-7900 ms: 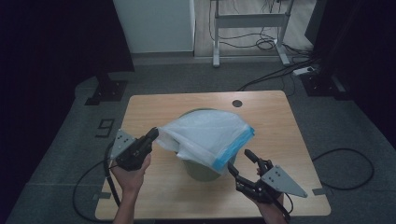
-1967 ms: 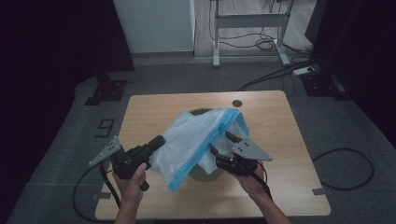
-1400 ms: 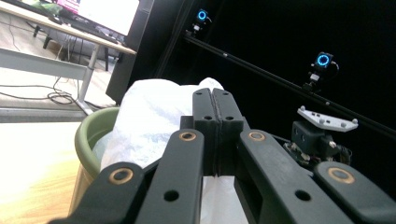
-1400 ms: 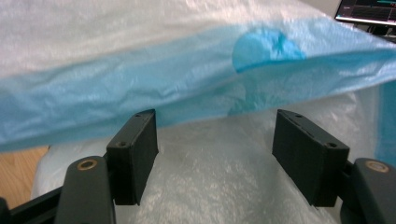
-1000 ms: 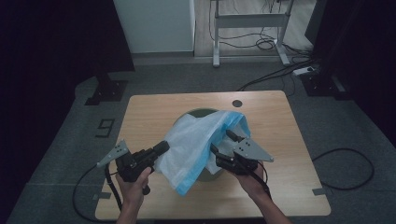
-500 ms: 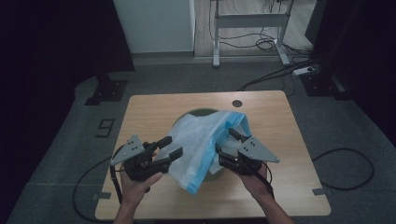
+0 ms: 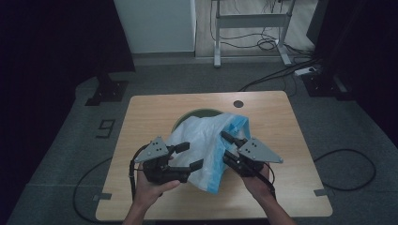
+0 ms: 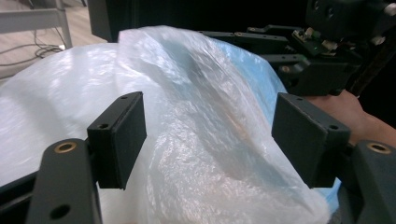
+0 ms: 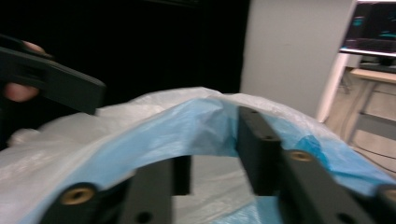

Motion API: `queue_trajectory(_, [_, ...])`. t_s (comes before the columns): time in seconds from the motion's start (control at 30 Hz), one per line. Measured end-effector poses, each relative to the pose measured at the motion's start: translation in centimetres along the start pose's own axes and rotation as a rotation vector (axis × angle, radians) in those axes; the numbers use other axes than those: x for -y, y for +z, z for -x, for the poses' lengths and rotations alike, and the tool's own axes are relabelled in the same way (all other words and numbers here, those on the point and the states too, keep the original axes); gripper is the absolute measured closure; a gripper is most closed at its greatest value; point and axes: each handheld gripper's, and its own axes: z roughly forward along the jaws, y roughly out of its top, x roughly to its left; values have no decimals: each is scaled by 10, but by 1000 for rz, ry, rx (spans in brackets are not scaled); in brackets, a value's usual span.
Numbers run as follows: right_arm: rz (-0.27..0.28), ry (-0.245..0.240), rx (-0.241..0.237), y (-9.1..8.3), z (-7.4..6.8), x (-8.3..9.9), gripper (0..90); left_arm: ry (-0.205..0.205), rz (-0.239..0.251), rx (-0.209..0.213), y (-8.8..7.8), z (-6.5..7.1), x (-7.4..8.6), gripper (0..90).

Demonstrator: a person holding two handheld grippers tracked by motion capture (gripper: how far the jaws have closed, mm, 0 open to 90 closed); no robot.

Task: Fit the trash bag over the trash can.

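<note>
A crumpled white and blue plastic bag [image 7: 206,145] drapes over a green bin [image 7: 197,114] on the wooden table [image 7: 141,117], a gripper at each side.

The high view looks down on the table [image 7: 141,112]; both gripper views sit very close, sharing the plastic bag [image 7: 202,140] at 12 o'clock.

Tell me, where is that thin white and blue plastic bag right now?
In the high view the thin white and blue plastic bag is draped over the green bin mid-table, between the left gripper and the right gripper.
</note>
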Motion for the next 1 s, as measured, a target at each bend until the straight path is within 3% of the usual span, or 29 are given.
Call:
queue_trajectory(0.2, [-25,10,-44,2,-5,-1,836,5,-29,25,9,4,7,262])
queue_trajectory(0.4, [-34,8,-68,5,-13,-2,863,10,-42,15,15,6,9,302])
queue_trajectory(0.47, [-33,2,-77,5,-15,-2,865,31,-37,-1,15,7,11,391])
queue_trajectory(0.57, [-28,-4,-89,6,-18,-2,865,37,-26,22,16,5,12,603])
queue_trajectory(0.67, [-21,-3,-98,5,-18,-2,864,39,-20,26,18,3,13,730])
queue_trajectory(0.9, [-13,-4,-110,3,-18,0,864,32,3,30,19,1,14,882])
queue_trajectory(1.0, [-11,-5,-108,1,-17,1,788,32,22,14,18,-1,15,900])
